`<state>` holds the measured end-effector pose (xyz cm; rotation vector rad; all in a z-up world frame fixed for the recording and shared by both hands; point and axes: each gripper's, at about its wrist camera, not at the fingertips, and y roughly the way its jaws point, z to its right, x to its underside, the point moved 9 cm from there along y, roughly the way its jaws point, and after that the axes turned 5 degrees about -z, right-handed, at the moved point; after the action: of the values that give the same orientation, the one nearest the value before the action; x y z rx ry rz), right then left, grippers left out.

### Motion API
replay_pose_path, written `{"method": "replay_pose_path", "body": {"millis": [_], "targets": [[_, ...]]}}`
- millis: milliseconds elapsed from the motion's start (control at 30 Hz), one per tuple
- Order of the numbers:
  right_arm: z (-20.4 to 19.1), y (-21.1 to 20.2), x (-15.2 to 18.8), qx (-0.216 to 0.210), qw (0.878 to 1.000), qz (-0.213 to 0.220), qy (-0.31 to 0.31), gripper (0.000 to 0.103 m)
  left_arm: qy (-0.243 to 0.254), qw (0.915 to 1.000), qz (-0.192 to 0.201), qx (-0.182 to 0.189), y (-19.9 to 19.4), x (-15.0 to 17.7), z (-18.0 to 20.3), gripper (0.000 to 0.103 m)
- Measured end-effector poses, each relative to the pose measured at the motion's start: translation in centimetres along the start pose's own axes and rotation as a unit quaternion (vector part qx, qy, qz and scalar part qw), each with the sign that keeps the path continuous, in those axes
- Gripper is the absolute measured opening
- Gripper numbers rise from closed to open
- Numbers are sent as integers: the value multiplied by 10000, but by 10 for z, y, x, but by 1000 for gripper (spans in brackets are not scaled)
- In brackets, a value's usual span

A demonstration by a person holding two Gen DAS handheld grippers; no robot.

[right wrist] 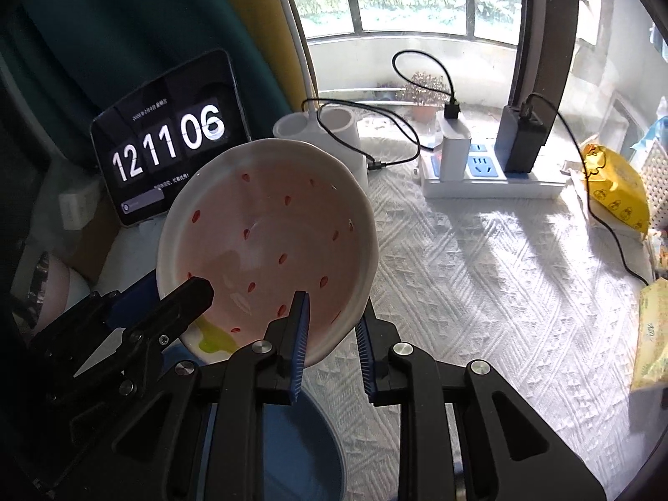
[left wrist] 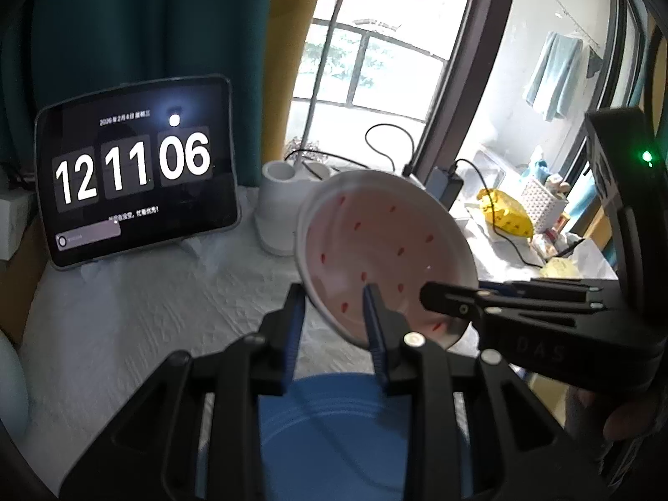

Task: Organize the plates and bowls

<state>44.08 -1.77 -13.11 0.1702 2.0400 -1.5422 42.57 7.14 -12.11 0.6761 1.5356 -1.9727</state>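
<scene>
A pink bowl (left wrist: 375,246) (right wrist: 267,242) with a white rim and red seed marks hangs tilted above the table, held from two sides. My left gripper (left wrist: 334,325) is shut on its near rim, one blue pad inside the bowl and one outside. Shown from the right wrist view, my right gripper (right wrist: 332,340) is shut on the rim at the bowl's lower right edge. Each gripper also shows in the other's view: the right gripper (left wrist: 442,300) from the right side, the left gripper (right wrist: 196,292) from the left side. A blue plate (left wrist: 334,426) (right wrist: 300,459) lies on the table right under the bowl.
A tablet clock (left wrist: 137,167) (right wrist: 171,142) leans at the back left. A white lamp base with cups (left wrist: 279,208) (right wrist: 321,129) stands behind the bowl. A power strip with chargers (right wrist: 484,171), a yellow packet (right wrist: 613,192) and a tissue pack (right wrist: 651,334) sit to the right on the white cloth (right wrist: 480,271).
</scene>
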Motion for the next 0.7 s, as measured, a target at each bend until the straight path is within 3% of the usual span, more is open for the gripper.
{"method": "replay_pose_path", "body": {"millis": [700], "targets": [[8, -69, 30, 81, 9990, 430, 80, 23, 232, 9994, 174, 179, -49, 14, 46, 29]]}}
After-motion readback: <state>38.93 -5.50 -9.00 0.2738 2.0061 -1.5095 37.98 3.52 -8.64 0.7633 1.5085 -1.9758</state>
